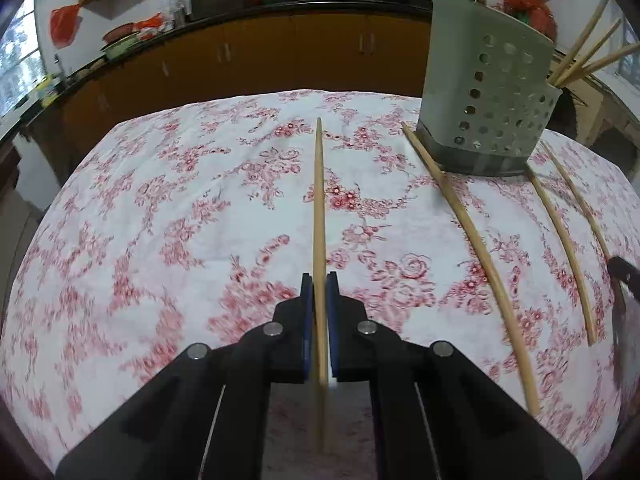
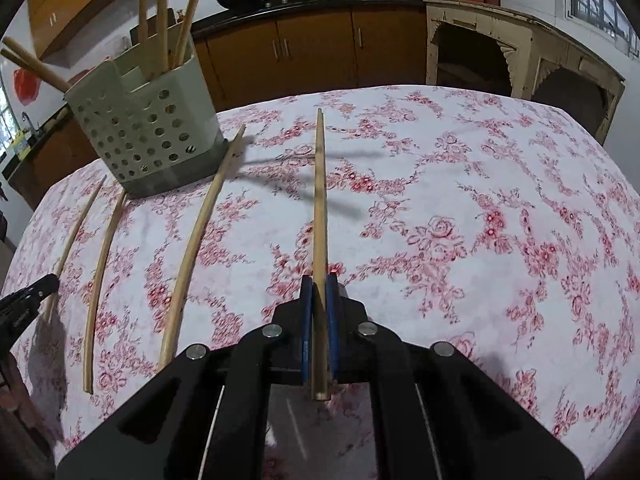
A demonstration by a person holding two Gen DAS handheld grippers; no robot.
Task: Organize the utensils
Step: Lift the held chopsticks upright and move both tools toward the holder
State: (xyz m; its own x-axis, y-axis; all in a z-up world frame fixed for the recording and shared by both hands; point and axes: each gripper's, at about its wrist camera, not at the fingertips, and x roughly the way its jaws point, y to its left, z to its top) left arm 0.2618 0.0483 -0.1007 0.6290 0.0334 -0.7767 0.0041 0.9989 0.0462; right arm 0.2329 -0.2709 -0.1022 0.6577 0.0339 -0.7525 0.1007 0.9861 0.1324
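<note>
Big floral bench (image 2: pixel 480 200), plenty of bare cloth right of holder (image 2: pixel 148 132). Three loose chopsticks (image 2: pixel 192 248) lying beside holder. Left gripper (image 1: pixel 319 280) clamping chopstick (image 1: pixel 319 208); right gripper (image 2: pixel 319 280) pinching another stick (image 2: pixel 320 200).

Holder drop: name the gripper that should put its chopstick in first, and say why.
Probably right. Both grippers, left and right, clamp a chopstick. In the right wrist view the holder shows its open top toward that gripper; the left sees mostly its wall.
</note>
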